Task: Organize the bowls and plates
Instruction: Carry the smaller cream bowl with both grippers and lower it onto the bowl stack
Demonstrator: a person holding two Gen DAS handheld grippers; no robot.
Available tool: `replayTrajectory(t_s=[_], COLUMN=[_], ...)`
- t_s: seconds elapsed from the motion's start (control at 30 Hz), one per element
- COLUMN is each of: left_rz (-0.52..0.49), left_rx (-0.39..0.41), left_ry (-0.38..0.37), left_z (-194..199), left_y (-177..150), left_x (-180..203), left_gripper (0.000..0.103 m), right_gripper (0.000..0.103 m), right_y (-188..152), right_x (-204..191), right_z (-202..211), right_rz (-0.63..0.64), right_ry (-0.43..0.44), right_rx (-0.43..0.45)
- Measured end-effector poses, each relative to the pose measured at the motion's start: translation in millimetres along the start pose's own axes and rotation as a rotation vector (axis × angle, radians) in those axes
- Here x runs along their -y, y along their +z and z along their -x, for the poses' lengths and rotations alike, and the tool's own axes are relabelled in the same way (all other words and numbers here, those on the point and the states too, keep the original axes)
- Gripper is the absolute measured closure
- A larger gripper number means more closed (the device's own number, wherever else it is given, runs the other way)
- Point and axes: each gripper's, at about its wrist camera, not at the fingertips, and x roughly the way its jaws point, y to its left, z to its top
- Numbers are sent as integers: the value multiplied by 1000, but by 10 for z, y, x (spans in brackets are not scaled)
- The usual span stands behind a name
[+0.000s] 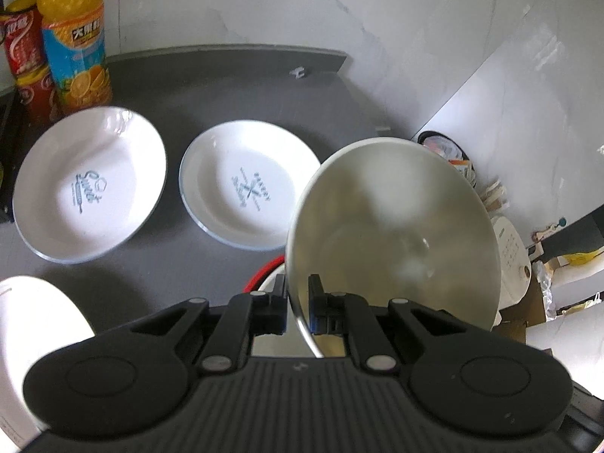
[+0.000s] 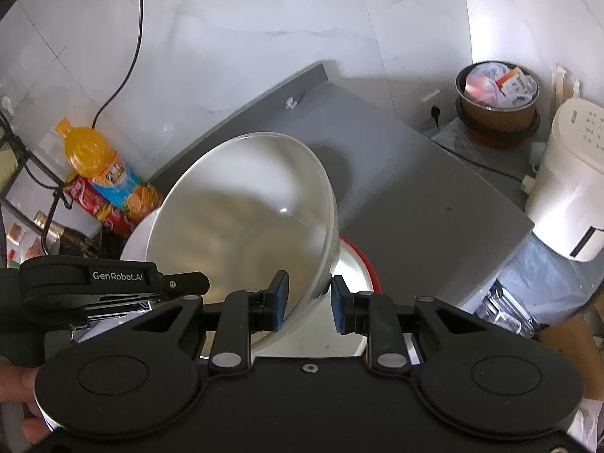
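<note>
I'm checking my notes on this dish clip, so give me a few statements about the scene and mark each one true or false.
1. The left gripper is clamped on the rim of a white bowl. True.
2. Two white printed plates lie stacked on the grey countertop. False: they lie side by side, apart.
3. An orange juice bottle stands at the counter's far left. True.
4. The right gripper holds a plate. False: its jaws straddle the rim of a white bowl.
5. The bin on the floor is empty. False: it holds rubbish.
</note>
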Motion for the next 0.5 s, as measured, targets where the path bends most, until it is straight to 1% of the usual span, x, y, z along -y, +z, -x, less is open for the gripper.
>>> replayTrajectory(t_s=[0.27, 0.5], left_rz=[6, 16], left_rx=[-44, -77], left_ry=[21, 39], left_z=[0, -38], left_y=[-218, -337], left_x=[-45, -107], left_gripper=[94, 94], right_gripper=[79, 79], right_y=[-129, -183], right_x=[41, 80], right_z=[-43, -103], right_rz=[6, 5], right_ry=[6, 1], right_rx=[-63, -103])
